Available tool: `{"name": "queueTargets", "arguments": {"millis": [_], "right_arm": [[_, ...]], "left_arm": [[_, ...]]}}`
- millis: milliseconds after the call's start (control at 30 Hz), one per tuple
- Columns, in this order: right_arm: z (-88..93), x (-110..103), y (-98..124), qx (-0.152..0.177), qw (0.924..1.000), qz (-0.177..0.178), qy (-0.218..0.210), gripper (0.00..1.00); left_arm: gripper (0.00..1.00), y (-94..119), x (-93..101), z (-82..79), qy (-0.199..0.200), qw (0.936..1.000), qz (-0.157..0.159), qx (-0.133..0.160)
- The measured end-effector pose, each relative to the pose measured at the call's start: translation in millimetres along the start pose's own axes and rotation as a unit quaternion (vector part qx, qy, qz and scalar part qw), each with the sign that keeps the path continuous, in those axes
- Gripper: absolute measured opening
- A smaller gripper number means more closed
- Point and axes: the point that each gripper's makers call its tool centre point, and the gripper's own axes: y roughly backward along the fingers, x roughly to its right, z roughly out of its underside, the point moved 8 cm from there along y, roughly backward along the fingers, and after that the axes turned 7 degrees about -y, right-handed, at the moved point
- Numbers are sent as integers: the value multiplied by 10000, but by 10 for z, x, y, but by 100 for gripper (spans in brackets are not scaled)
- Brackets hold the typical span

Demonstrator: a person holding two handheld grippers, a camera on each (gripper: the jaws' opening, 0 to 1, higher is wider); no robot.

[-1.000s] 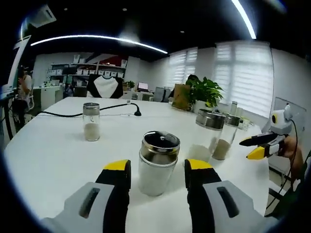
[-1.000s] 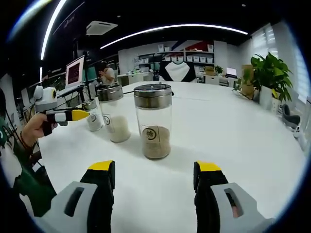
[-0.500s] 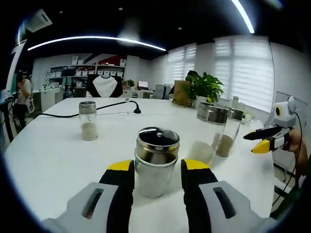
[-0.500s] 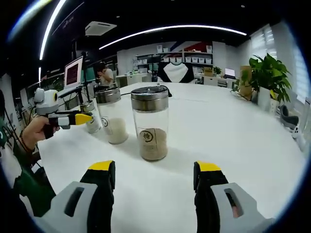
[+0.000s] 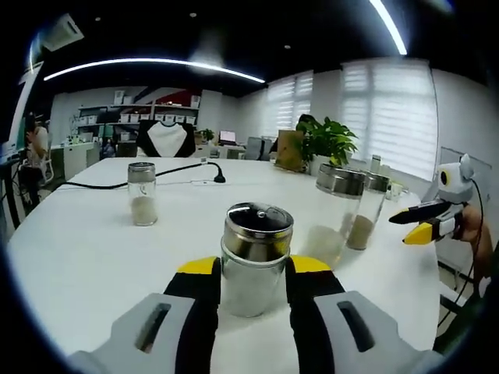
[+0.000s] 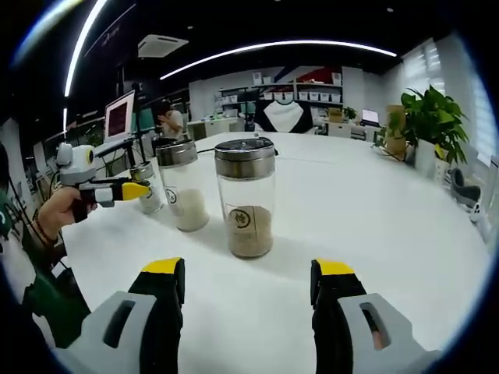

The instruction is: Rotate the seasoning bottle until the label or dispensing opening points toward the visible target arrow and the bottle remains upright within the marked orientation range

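The seasoning bottle (image 5: 253, 259) stands upright on the white table (image 5: 86, 249), near me, between my left gripper (image 5: 251, 274)'s yellow-tipped jaws, which sit against its glass sides. It is a short clear jar with pale contents and a shiny metal cap with a dark top.

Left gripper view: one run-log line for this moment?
left tool: jaws against both sides of seasoning bottle | bottle: upright on white table | right tool: open, short of brown-filled jar | target arrow: not visible
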Motion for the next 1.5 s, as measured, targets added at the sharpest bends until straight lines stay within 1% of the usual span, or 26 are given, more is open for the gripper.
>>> {"name": "queueTargets", "arguments": {"millis": [200, 500, 633, 767, 867, 1000, 1100, 1200, 1267, 1333, 1500], "right_arm": [[41, 16, 7, -29, 10000, 10, -75, 66], [25, 6, 15, -9, 10000, 2, -43, 67], [28, -9, 1, -53, 10000, -19, -20, 67], [30, -27, -5, -60, 10000, -34, -27, 67], [36, -32, -13, -79, 10000, -32, -38, 67], [36, -39, -19, -101, 9999, -41, -45, 67], [26, -40, -17, -102, 9999, -35, -22, 67], [19, -34, -17, -95, 10000, -22, -20, 67], [18, -33, -16, -92, 10000, -20, -16, 67], [19, -33, -16, -89, 10000, -24, -15, 67], [24, -29, -14, -85, 10000, -15, -35, 67]], "left_arm": [[34, 3, -18, 1, -40, 9999, 131, 23], [34, 5, -45, -11, -173, 9994, 294, 10], [34, -6, -85, -23, -283, 9984, 488, -43], [34, -16, -120, -27, -375, 9964, 754, -61], [34, -21, -133, -34, -546, 9944, 900, -94], [33, -29, -165, -34, -585, 9927, 1054, -87], [33, -35, -177, -40, -704, 9898, 1231, -110], [33, -48, -209, -41, -708, 9876, 1399, -111], [33, -55, -220, -46, -785, 9852, 1519, -127], [33, -63, -228, -52, -927, 9808, 1711, -149], [33, -84, -259, -52, -964, 9765, 1922, -155]]}}
